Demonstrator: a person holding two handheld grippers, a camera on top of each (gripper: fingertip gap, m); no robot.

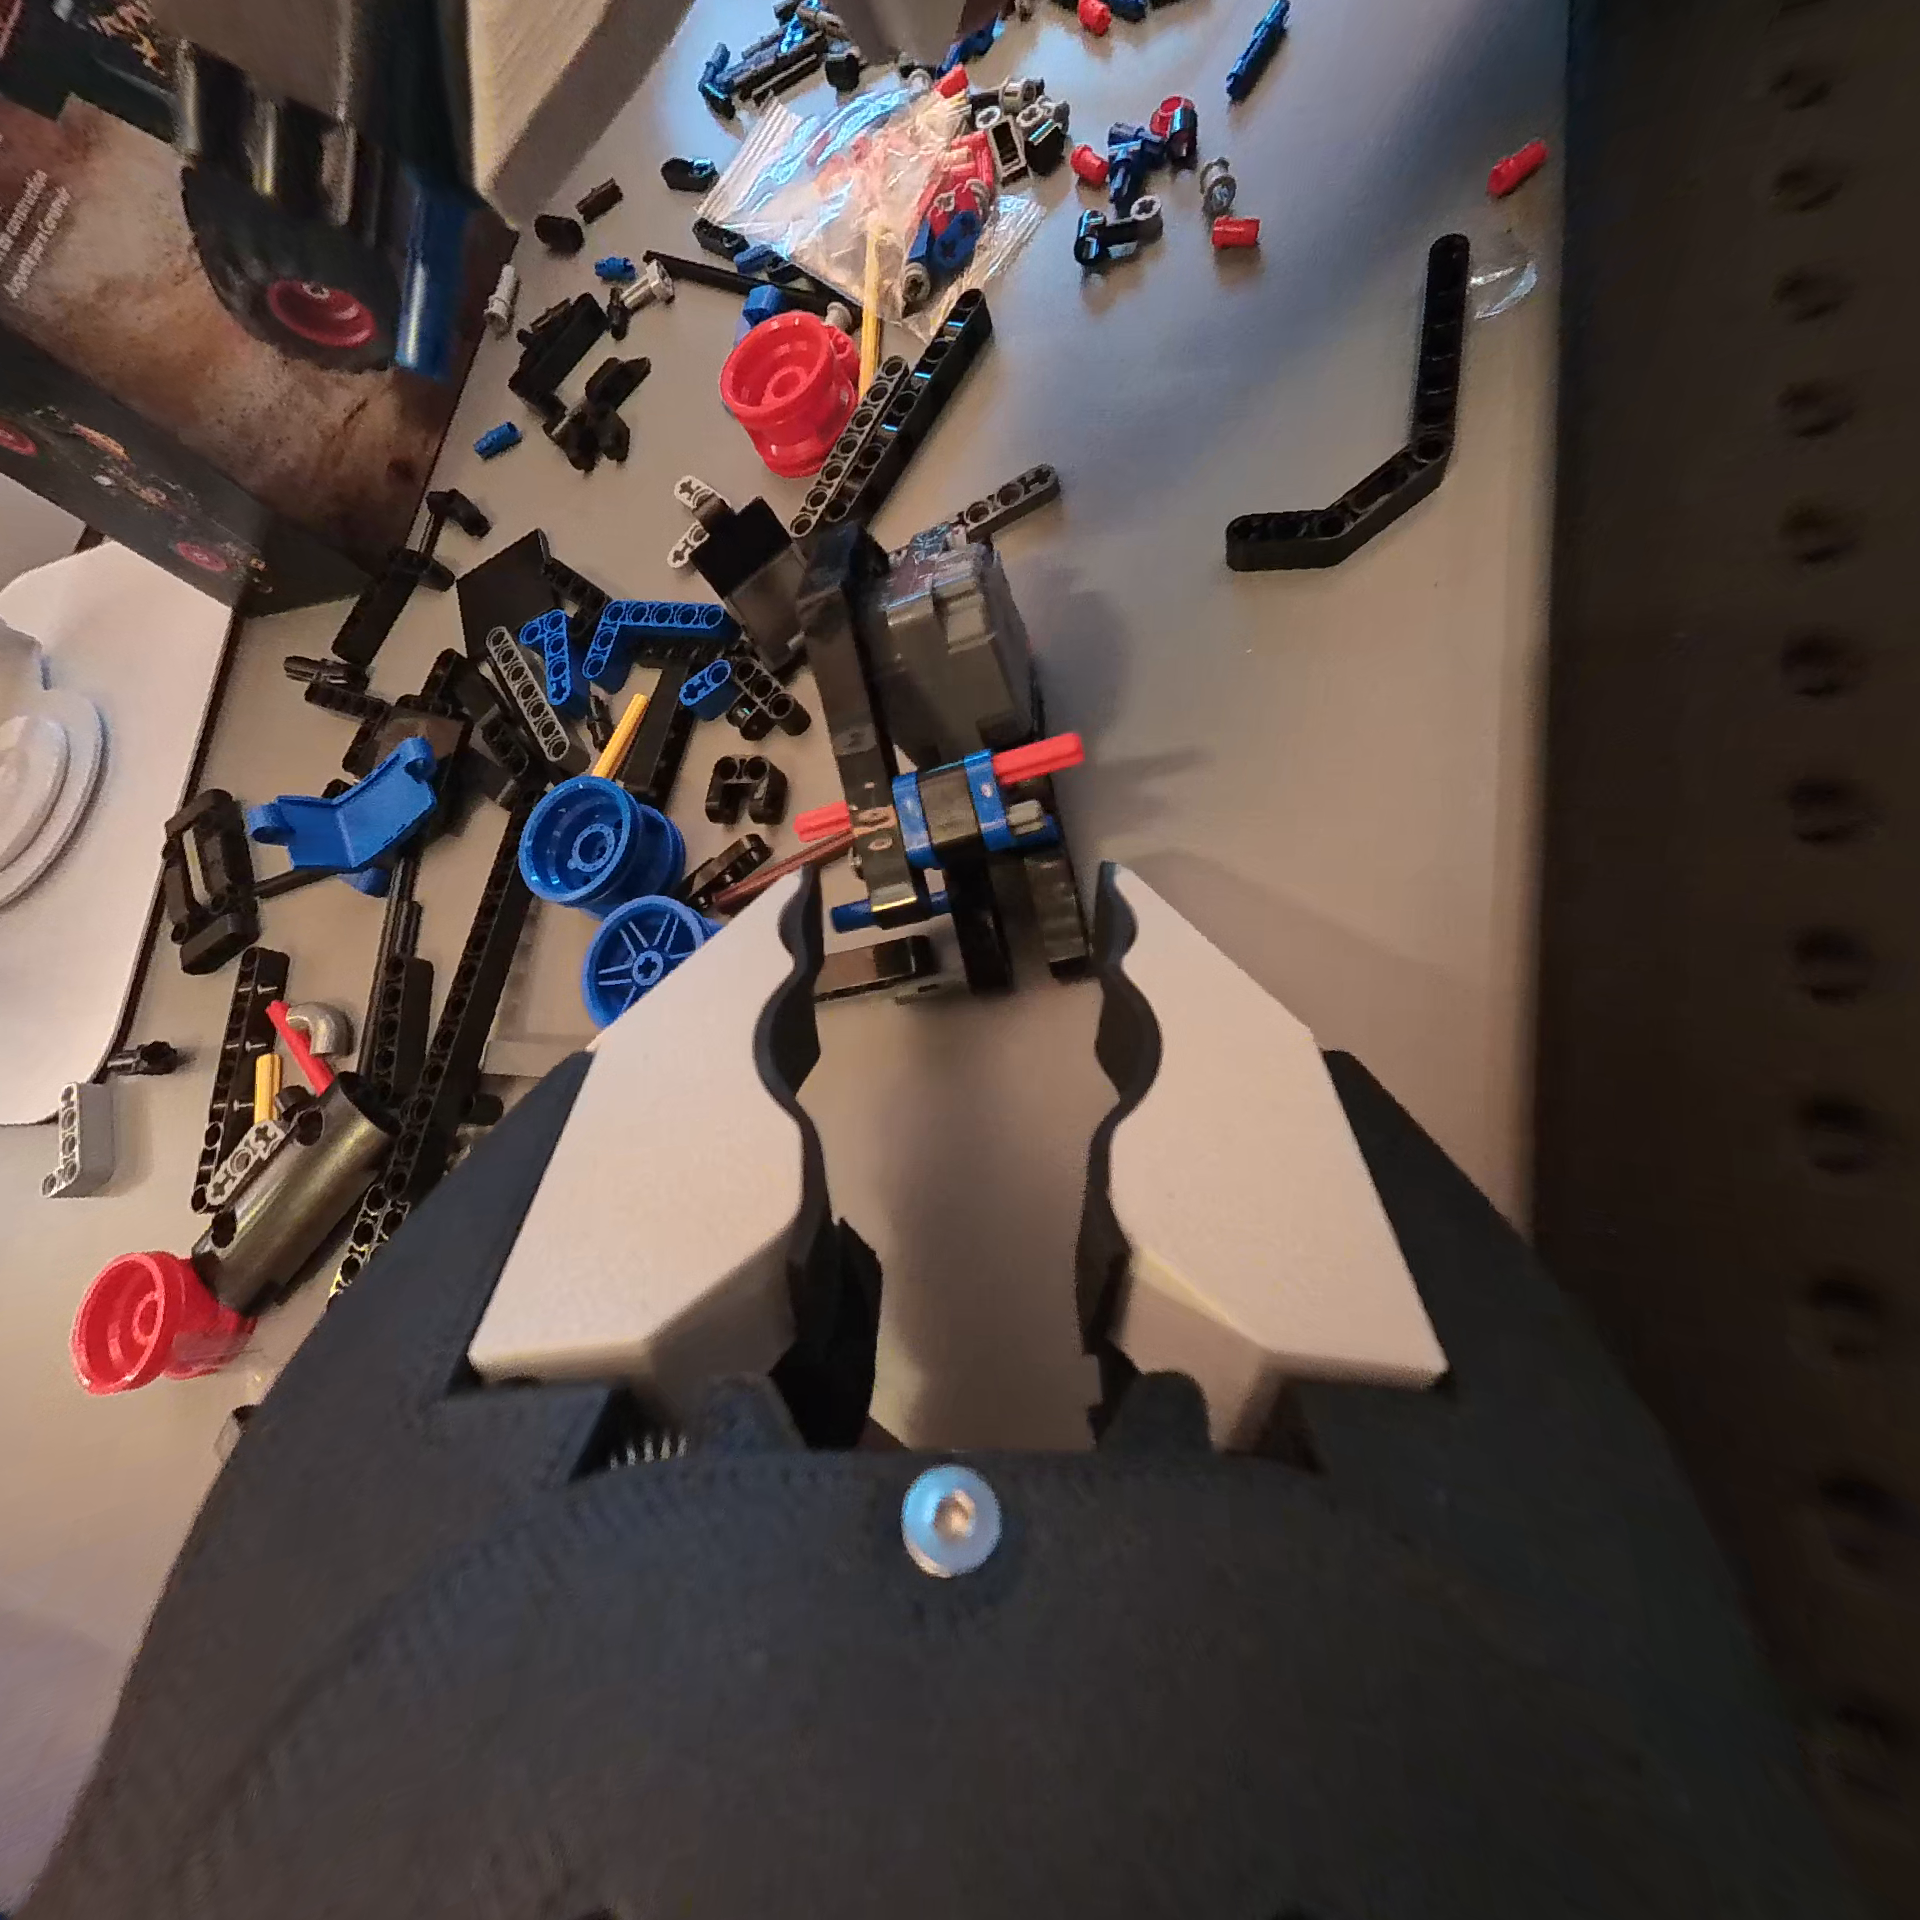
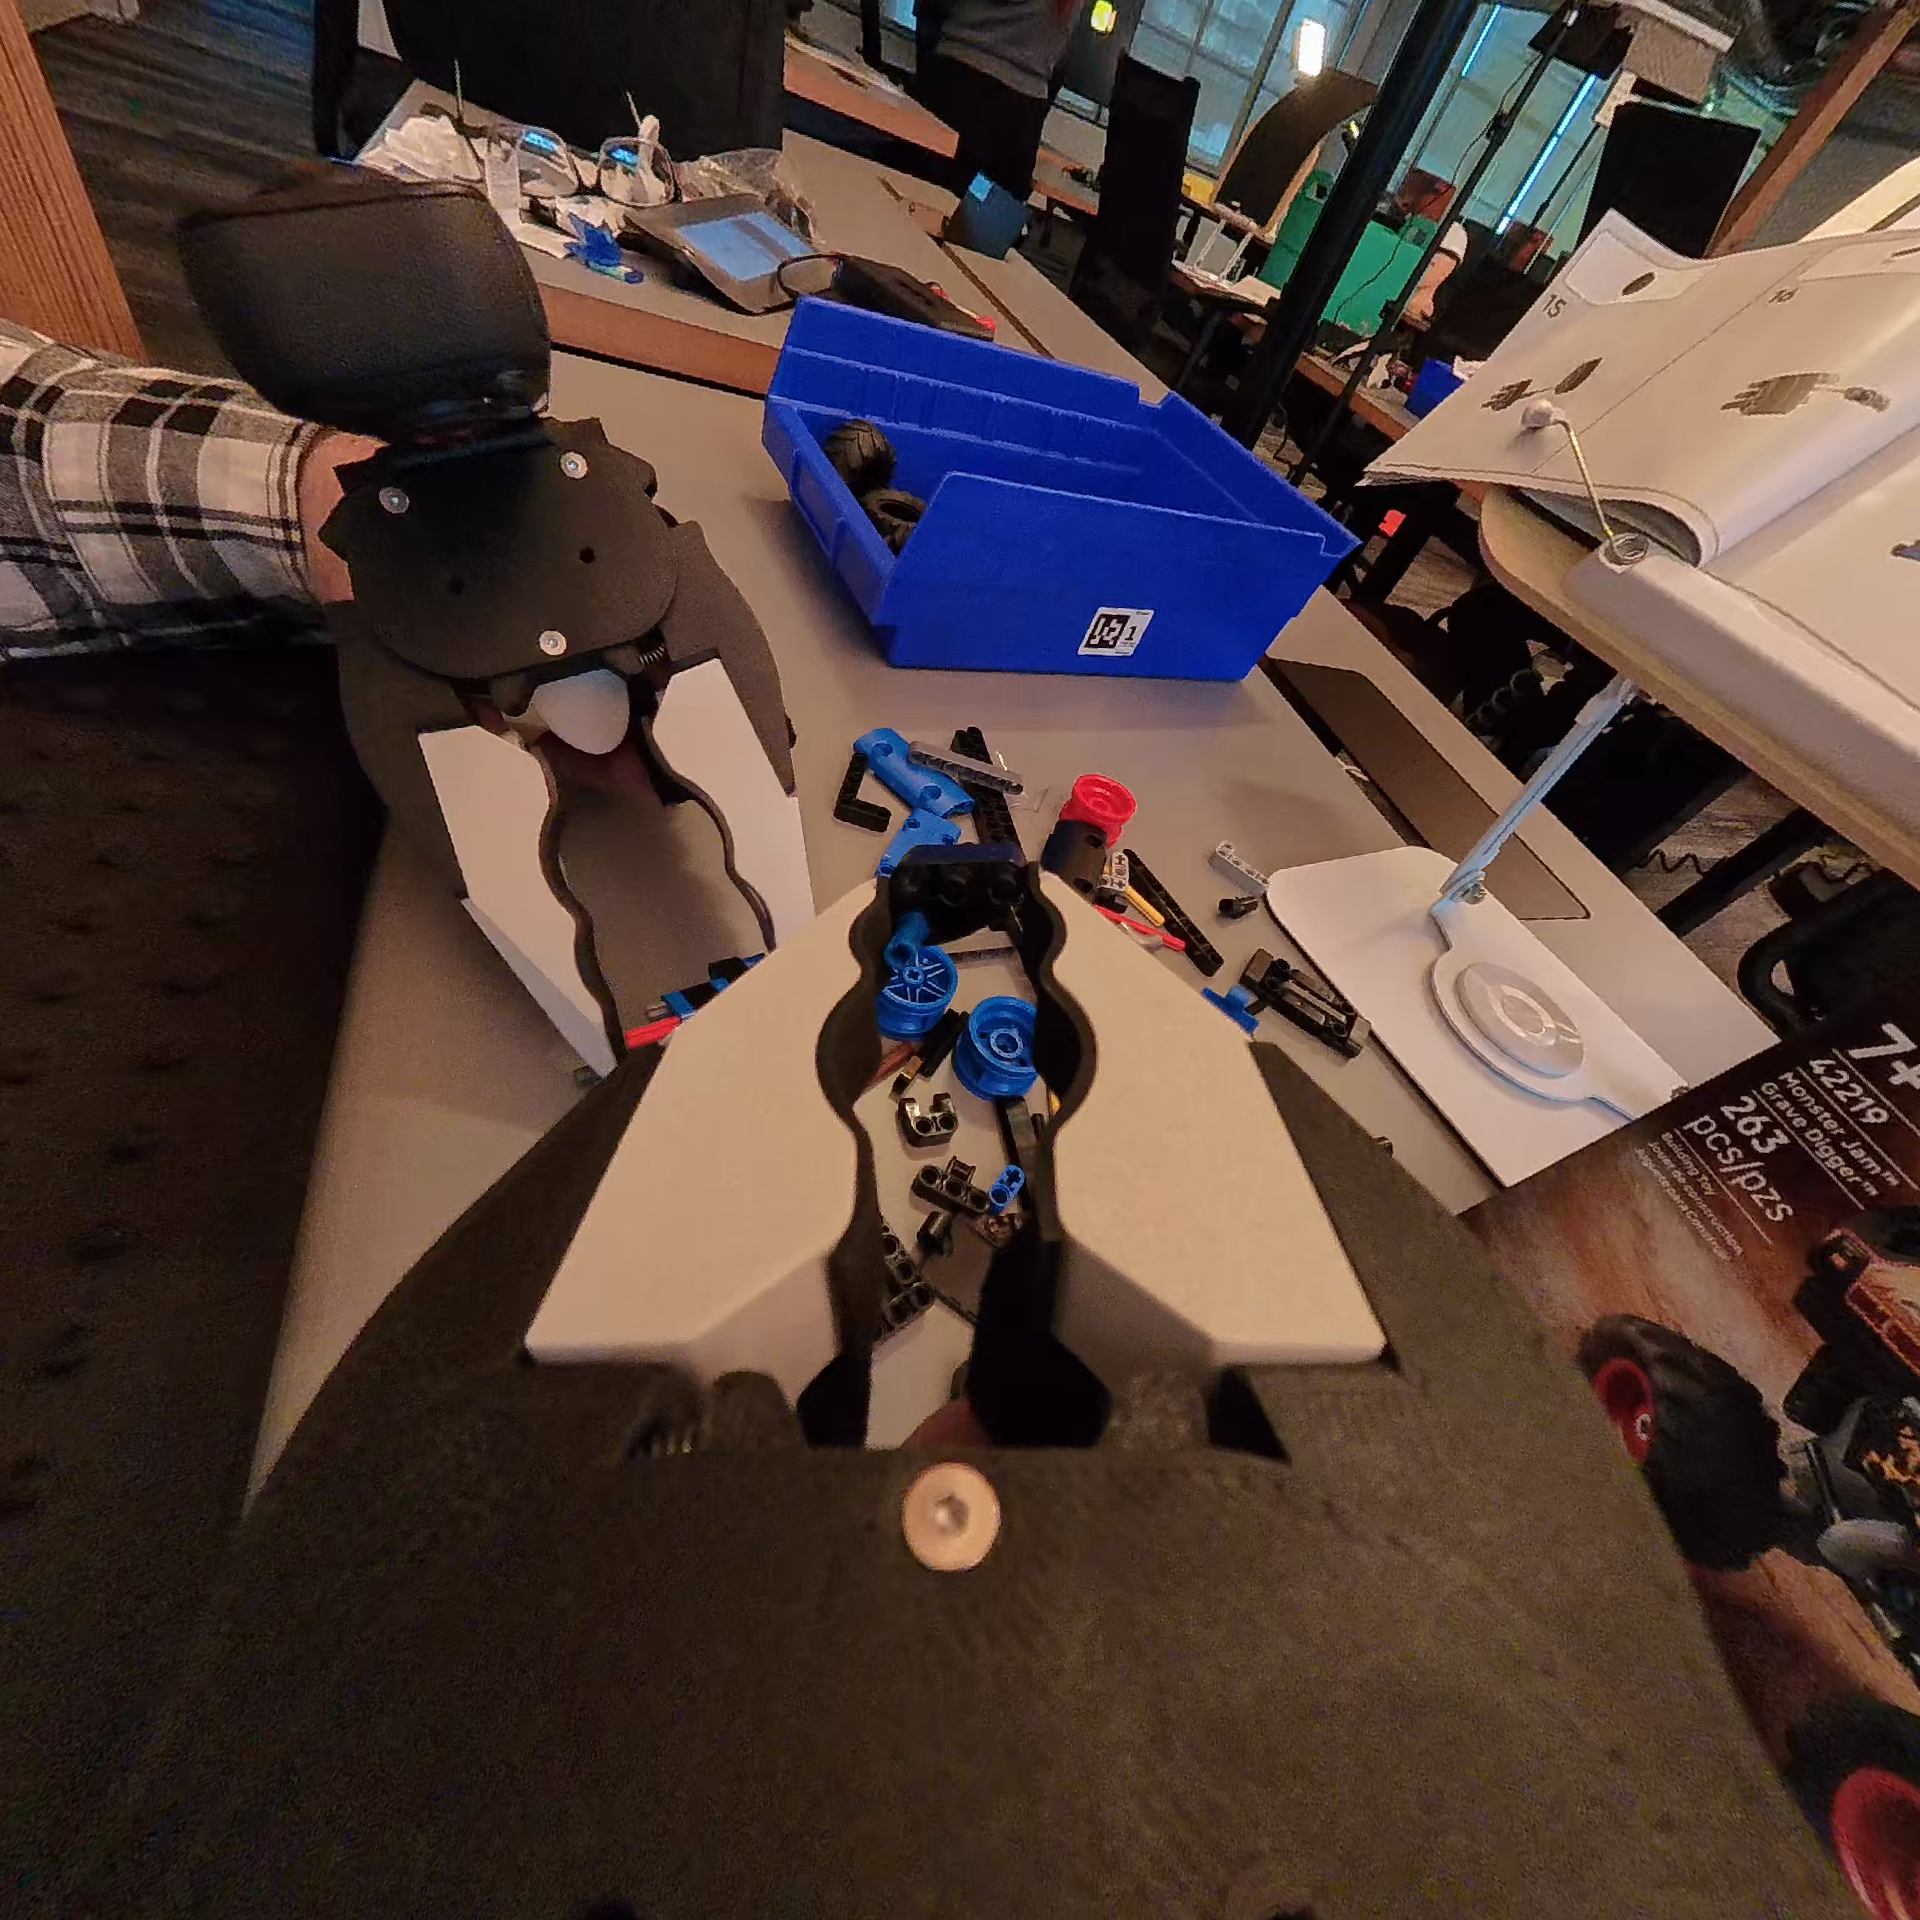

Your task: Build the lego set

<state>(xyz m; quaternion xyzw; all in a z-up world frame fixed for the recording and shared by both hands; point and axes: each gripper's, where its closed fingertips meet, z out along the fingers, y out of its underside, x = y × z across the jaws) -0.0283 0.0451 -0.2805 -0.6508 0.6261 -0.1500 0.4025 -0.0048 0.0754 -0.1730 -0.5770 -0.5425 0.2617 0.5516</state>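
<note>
A part-built assembly (image 1: 935, 727), a grey block with black beams, blue connectors and red axles, lies on the grey table (image 1: 1299, 779). My left gripper (image 1: 956, 894) is open, and the near ends of the assembly's black beams lie between its fingertips. It also shows in the right wrist view (image 2: 691, 977), held by a hand in a plaid sleeve. My right gripper (image 2: 961, 888) is shut on a small black piece with pin holes and a blue top (image 2: 956, 883), held above the loose parts. Blue wheel hubs (image 2: 997, 1044) and a red hub (image 2: 1101, 805) lie below it.
Loose beams, pins and hubs (image 1: 592, 842) are scattered left of the assembly, with a plastic bag (image 1: 883, 177) and a bent black beam (image 1: 1403, 447) farther off. A blue bin (image 2: 1039, 582) holds black tyres. The set box (image 2: 1714, 1351) and a booklet on a white stand (image 2: 1455, 987) sit to the right. Spacing between my two grippers at the tips: around 11 cm. The red hub (image 2: 1101, 805) sits 20 cm or so from the ends of my left fingers. The left camera catches it too, in the left wrist view (image 1: 149, 1303).
</note>
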